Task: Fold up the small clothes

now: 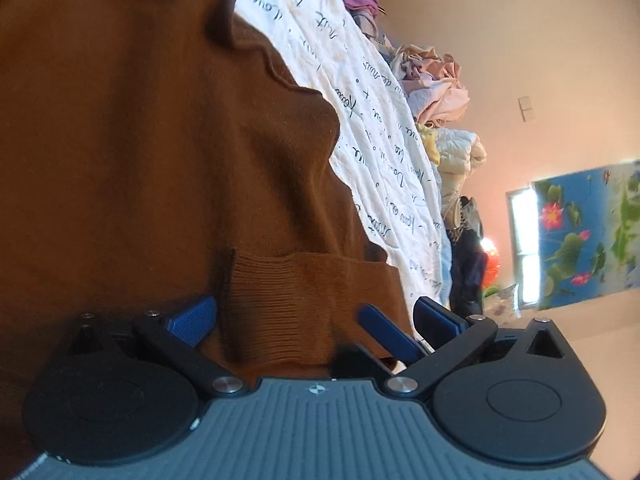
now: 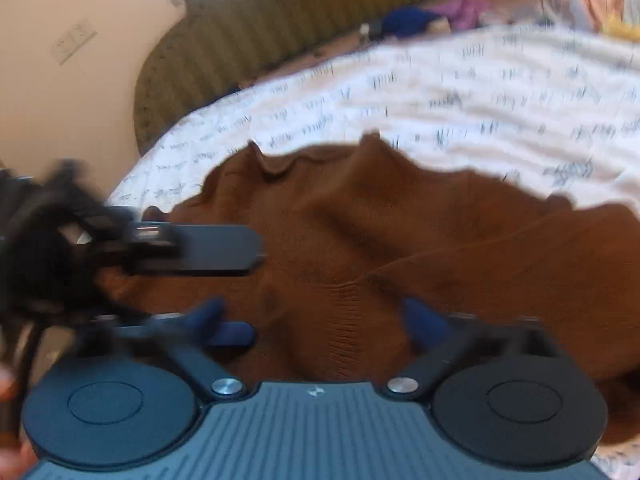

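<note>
**Both grippers open over a brown sweater on the bed**

The left gripper (image 1: 312, 320) has its blue fingers (image 1: 192, 314) spread wide. The ribbed cuff (image 1: 280, 300) of the sweater (image 1: 140, 140) lies in the gap between them, but the pads do not press on it. In this view a third blue pad shows just inside the far finger; which gripper it belongs to I cannot tell.

The right gripper (image 2: 316, 316) also stands wide, its blurred blue fingers (image 2: 424, 320) apart with a ribbed band of the sweater (image 2: 400, 220) between them and nothing clamped. In the right wrist view the left gripper (image 2: 224, 292) reaches in from the left edge, its two flat fingers level and apart, one above the other, over the near left part of the sweater. A bit of a hand (image 2: 8, 388) shows at the lower left edge.

The sweater lies spread and rumpled on a white sheet (image 1: 380, 120) printed with dark handwriting, which covers the bed. Its wavy edge runs across the sheet, and a sleeve lies folded over the body at the right.

Beyond the sheet, a pile of clothes (image 1: 436, 88) in pink, cream and yellow lines the far edge of the bed. A padded olive headboard (image 2: 280, 20) rises at the bed's end. On the wall farther off hangs a blue curtain (image 1: 588, 236) with flowers.
</note>
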Tool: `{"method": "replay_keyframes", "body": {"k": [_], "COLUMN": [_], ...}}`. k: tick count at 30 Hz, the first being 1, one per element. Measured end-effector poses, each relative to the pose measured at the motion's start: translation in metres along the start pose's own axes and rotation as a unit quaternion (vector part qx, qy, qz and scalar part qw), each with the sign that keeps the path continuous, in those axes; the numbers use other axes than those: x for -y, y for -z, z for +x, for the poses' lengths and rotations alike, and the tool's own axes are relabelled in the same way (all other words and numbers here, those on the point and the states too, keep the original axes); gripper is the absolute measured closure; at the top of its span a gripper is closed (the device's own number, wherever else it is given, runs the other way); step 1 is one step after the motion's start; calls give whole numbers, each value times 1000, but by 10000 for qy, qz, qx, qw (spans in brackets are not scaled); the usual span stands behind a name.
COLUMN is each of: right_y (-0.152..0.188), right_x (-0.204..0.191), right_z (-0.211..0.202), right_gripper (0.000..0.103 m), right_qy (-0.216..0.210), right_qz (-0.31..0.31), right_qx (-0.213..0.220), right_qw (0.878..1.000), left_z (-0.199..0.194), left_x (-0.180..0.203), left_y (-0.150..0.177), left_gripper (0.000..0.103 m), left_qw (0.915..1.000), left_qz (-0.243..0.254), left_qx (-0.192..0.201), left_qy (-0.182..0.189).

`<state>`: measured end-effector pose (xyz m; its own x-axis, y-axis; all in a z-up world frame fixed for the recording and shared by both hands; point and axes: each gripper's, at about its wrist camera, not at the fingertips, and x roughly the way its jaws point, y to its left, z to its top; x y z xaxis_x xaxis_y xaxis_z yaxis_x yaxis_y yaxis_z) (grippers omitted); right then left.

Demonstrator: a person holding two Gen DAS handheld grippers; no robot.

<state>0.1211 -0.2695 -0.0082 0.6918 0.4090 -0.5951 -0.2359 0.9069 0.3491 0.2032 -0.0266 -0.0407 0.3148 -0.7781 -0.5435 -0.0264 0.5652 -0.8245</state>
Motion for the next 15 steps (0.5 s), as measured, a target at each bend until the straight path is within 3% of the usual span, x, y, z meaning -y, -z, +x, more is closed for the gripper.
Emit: {"method": "replay_keyframes", "body": {"k": [3, 6, 7, 9, 10, 15], "right_y": [4, 12, 15, 22, 24, 29], "right_x": [3, 27, 37, 59, 69, 92], "right_z": [-38, -74, -83, -100, -105, -123], "right_gripper": [0, 0, 0, 0, 0, 0], "right_qy": [468, 499, 536, 556, 594, 777], "right_qz": [-412, -195, -53, 251, 393, 673], "right_qx": [181, 392, 441, 578, 603, 647], "right_qw": [9979, 9978, 9976, 9965, 9956, 9926], "left_z": [12, 18, 19, 21, 23, 9], "left_x": [-2, 0, 2, 3, 2, 2], "left_y": [-5, -7, -7, -7, -7, -2], "left_gripper": [0, 2, 9, 56, 98, 100], "left_qw": [9997, 9996, 9997, 9994, 9989, 9984], "left_qz": [-252, -284, -228, -211, -247, 177], "left_qx": [-5, -1, -10, -88, -192, 43], "left_qy": [69, 18, -63, -246, -351, -542]}}
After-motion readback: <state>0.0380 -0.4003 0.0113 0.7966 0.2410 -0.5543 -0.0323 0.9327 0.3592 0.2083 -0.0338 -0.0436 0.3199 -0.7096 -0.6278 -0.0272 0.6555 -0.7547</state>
